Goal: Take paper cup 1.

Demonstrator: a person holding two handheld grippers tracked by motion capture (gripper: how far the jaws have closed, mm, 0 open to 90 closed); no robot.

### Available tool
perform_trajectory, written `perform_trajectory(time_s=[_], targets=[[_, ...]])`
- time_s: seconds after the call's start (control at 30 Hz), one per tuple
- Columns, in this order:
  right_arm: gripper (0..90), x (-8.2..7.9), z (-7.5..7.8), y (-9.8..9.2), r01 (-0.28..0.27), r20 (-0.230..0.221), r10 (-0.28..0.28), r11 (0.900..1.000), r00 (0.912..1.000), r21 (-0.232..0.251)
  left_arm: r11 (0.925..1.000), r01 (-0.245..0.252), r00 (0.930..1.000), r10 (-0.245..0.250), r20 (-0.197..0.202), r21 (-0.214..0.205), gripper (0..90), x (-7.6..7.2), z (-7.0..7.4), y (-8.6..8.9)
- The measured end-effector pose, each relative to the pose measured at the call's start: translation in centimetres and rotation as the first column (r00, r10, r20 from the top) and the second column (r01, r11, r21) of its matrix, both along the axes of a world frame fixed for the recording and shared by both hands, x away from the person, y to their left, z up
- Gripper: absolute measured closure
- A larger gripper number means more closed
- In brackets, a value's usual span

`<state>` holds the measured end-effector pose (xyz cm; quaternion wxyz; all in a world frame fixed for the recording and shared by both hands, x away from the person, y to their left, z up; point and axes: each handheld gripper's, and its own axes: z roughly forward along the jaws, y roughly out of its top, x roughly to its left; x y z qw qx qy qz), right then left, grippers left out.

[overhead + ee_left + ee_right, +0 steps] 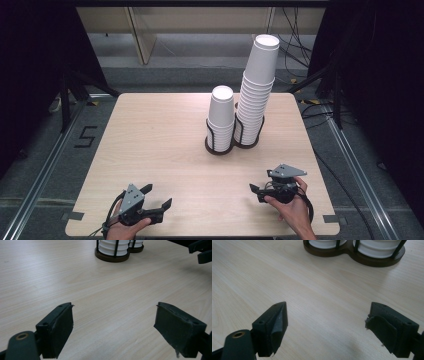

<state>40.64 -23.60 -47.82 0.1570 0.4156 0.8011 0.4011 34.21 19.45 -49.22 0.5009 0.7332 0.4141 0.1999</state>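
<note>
White cup stacks (247, 95) stand in a holder (220, 146) at far centre; left gripper (156, 196) and right gripper (256, 191) near, jaws apart, empty

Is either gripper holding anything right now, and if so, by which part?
Nothing is held. The left gripper and the right gripper both stand open over the pale wooden table, apart from the white paper cup stacks.

Even overhead light, surface (150, 150) bright, surroundings left and right dark. Soft short shadows under cup stacks (250, 95). No glare. High view slightly soft; gripper views sharp near, mildly blurred far.
</note>
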Motion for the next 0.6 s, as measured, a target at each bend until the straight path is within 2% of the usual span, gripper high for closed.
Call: perform_trajectory(time_s=[0.03, 0.07, 0.1, 0.13, 0.17, 0.2, 0.23, 0.27, 0.3, 0.33, 0.4, 0.43, 0.47, 0.53, 0.6], targets=[[16.7, -0.1, 0.0, 0.1, 0.005, -0.005, -0.005, 1.0, 1.0, 0.005, 1.0, -0.005, 1.0, 0.005, 0.004, 0.001, 14.8, 0.0, 0.0, 0.0], [16.0, 0.1, 0.0, -0.1, -0.01, 0.025, 0.011, 0.9997, 0.9996, -0.021, 1.0, -0.005, 1.0, 0.005, 0.008, 0.003, 14.8, 0.0, 0.0, 0.0], [15.8, 0.2, 0.0, -0.1, -0.008, 0.023, 0.009, 0.9997, 0.9997, -0.024, 1.0, -0.005, 0.9999, 0.005, 0.01, 0.0, 14.8, 0.1, 0.0, 0.0], [16.1, 0.0, -0.1, 0.1, 0.0, -0.004, 0.0, 0.9999, 1.0, -0.012, 1.0, -0.009, 0.9999, 0.009, 0.011, -0.002, 14.8, 0.1, 0.0, 0.0], [16.2, 0.2, -0.1, 0.1, -0.019, 0.012, 0.019, 0.9997, 0.9997, -0.017, 0.9999, -0.014, 0.9998, 0.014, 0.01, -0.006, 14.8, 0.0, 0.1, 0.0], [16.3, 0.0, -0.1, 0.3, -0.009, -0.009, 0.009, 1.0, 0.9999, 0.0, 0.9999, -0.01, 0.9999, 0.01, 0.01, -0.012, 14.8, 0.1, 0.0, 0.0], [16.3, 0.0, 0.1, 0.4, -0.005, -0.009, 0.005, 1.0, 1.0, -0.006, 0.9999, -0.011, 0.9999, 0.011, 0.008, -0.008, 14.8, 0.0, 0.1, 0.1], [16.4, 0.2, 0.0, 0.4, -0.026, 0.014, 0.026, 0.9996, 0.9996, -0.007, 0.9999, -0.012, 0.9999, 0.012, 0.002, 0.002, 14.8, 0.0, 0.1, 0.1], [16.4, -0.1, 0.3, 0.6, 0.002, -0.017, -0.002, 1.0, 0.9999, -0.002, 0.9998, -0.019, 0.9998, 0.019, -0.004, 0.003, 14.8, 0.0, 0.0, 0.1], [16.5, 0.3, 0.2, 0.5, -0.026, 0.02, 0.026, 0.9996, 0.9994, -0.011, 0.9997, -0.022, 0.9997, 0.022, -0.01, 0.008, 14.8, 0.0, 0.0, 0.1], [17.6, 0.4, 0.4, 0.6, -0.019, 0.014, 0.019, 0.9998, 0.9997, -0.003, 0.9999, -0.01, 0.9999, 0.01, -0.007, 0.003, 14.8, 0.1, -0.1, 0.1], [18.0, 0.5, 0.5, 0.6, -0.028, 0.022, 0.028, 0.9996, 0.9994, -0.004, 0.9999, -0.007, 0.9999, 0.007, -0.008, 0.008, 14.8, 0.0, -0.1, 0.0], [18.1, 0.4, 0.6, 0.7, -0.012, 0.029, 0.012, 0.9999, 0.9995, -0.001, 0.9999, -0.005, 0.9999, 0.005, -0.012, 0.014, 14.8, -0.1, 0.0, 0.0], [18.5, 0.5, 0.9, 0.9, -0.034, 0.037, 0.034, 0.9994, 0.9987, 0.005, 0.9999, 0.003, 1.0, -0.003, -0.004, 0.013, 14.8, -0.1, 0.0, -0.1], [18.6, 0.6, 1.4, 1.0, -0.029, 0.048, 0.028, 0.9996, 0.9985, 0.007, 0.9999, 0.013, 0.9999, -0.013, 0.004, 0.008, 14.8, -0.1, 0.0, -0.1]])
